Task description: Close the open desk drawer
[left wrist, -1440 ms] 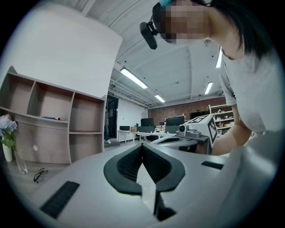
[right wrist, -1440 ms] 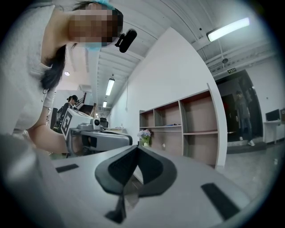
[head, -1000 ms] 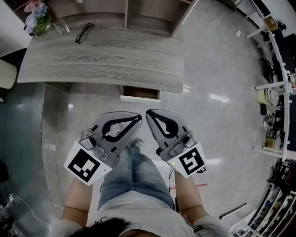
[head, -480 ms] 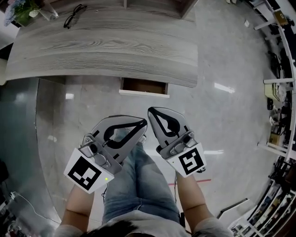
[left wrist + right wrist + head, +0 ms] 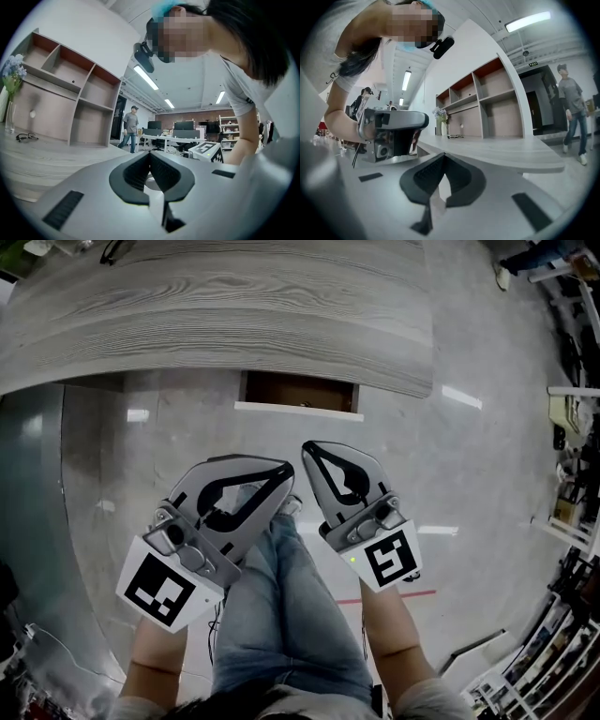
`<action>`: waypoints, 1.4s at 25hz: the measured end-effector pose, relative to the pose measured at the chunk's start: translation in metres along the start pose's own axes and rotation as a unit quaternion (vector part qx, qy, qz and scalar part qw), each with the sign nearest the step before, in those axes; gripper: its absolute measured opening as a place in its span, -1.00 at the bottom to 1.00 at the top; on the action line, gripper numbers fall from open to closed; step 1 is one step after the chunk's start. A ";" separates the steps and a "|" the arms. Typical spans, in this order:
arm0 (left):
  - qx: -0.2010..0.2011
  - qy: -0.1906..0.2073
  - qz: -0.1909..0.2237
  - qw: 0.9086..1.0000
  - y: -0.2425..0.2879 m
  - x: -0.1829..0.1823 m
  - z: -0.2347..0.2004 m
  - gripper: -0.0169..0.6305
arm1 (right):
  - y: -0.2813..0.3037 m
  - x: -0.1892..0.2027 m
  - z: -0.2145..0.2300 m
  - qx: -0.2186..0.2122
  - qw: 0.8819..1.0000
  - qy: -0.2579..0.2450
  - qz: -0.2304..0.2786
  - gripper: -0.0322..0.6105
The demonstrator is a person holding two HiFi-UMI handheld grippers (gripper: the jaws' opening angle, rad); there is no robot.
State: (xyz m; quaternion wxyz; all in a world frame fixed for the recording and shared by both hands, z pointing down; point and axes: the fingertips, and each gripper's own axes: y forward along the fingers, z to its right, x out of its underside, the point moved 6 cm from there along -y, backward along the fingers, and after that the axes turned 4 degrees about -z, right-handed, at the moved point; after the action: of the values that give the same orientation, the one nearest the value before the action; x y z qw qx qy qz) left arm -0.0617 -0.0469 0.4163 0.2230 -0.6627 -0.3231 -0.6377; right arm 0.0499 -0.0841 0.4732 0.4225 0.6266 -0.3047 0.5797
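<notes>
Drawer (image 5: pixel 300 394) open at twelve o'clock under the desk (image 5: pixel 216 315) — left gripper (image 5: pixel 284 472), right gripper (image 5: pixel 309 450) at six, jaws pressed together, empty

The drawer (image 5: pixel 298 392) stands open, pulled a short way out from under the near edge of the desk (image 5: pixel 216 315), toward the right end of that grey wood-grain top. Its inside shows as a dark brown band, and across the front runs a thin white panel, straight and parallel with the desk's edge. Only a shallow strip of it juts out past the desk, while the rest stays tucked beneath the top.
</notes>
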 end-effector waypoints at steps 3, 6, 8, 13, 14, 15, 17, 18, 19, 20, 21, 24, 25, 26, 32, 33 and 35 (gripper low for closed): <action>0.003 -0.005 0.003 1.000 0.001 0.004 0.002 -0.91 | 0.001 0.009 0.000 0.002 1.000 0.001 -0.002 -0.88; 0.008 -0.005 0.003 1.000 0.002 0.011 0.004 -0.91 | 0.007 0.025 0.000 0.002 1.000 -0.003 -0.011 -0.88; 0.010 -0.006 0.004 1.000 0.002 0.018 -0.001 -0.91 | 0.015 0.039 0.002 0.003 1.000 -0.003 -0.020 -0.88; 0.013 -0.005 0.005 1.000 0.004 0.025 -0.008 -0.91 | 0.031 0.061 0.011 0.012 0.999 0.015 -0.032 -0.88; 0.013 -0.004 0.005 1.000 0.005 0.026 -0.009 -0.91 | 0.034 0.064 0.013 0.014 0.999 0.017 -0.034 -0.88; 0.013 -0.004 0.004 1.000 0.005 0.027 -0.010 -0.91 | 0.036 0.067 0.015 0.017 0.999 0.020 -0.035 -0.88; 0.013 -0.004 0.004 1.000 0.006 0.028 -0.012 -0.91 | 0.039 0.071 0.019 0.021 0.999 0.026 -0.037 -0.88; 0.012 -0.004 0.004 1.000 0.007 0.029 -0.012 -0.91 | 0.039 0.072 0.021 0.023 0.999 0.029 -0.038 -0.88; 0.012 -0.005 0.004 1.000 0.007 0.029 -0.012 -0.91 | 0.040 0.073 0.023 0.025 0.998 0.032 -0.038 -0.88; 0.011 -0.005 0.004 1.000 0.007 0.029 -0.013 -0.91 | 0.040 0.074 0.024 0.027 0.998 0.034 -0.037 -0.88; 0.011 -0.005 0.004 1.000 0.008 0.030 -0.014 -0.91 | 0.040 0.074 0.026 0.028 0.998 0.034 -0.034 -0.88; 0.010 -0.005 0.002 1.000 0.007 0.031 -0.017 -0.91 | 0.043 0.073 0.027 0.031 0.998 0.039 -0.026 -0.88; 0.010 -0.006 0.002 1.000 0.006 0.032 -0.019 -0.91 | 0.043 0.073 0.027 0.033 0.998 0.041 -0.026 -0.88; 0.009 -0.007 0.002 1.000 0.006 0.032 -0.020 -0.91 | 0.044 0.073 0.026 0.033 0.998 0.042 -0.026 -0.88; 0.005 -0.008 0.004 1.000 0.005 0.029 -0.022 -0.91 | 0.047 0.070 0.026 0.037 0.998 0.040 -0.034 -0.88; 0.004 -0.008 0.005 1.000 0.005 0.029 -0.022 -0.91 | 0.047 0.069 0.026 0.040 0.998 0.041 -0.034 -0.88; 0.002 -0.009 0.007 1.000 0.004 0.028 -0.023 -0.91 | 0.049 0.068 0.029 0.047 0.997 0.042 -0.036 -0.88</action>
State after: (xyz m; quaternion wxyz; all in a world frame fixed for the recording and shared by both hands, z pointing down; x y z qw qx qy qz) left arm -0.0756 -0.0620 0.4464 0.2257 -0.6698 -0.3220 -0.6299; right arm 0.0301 -0.1250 0.5492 0.4251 0.6315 -0.2364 0.6038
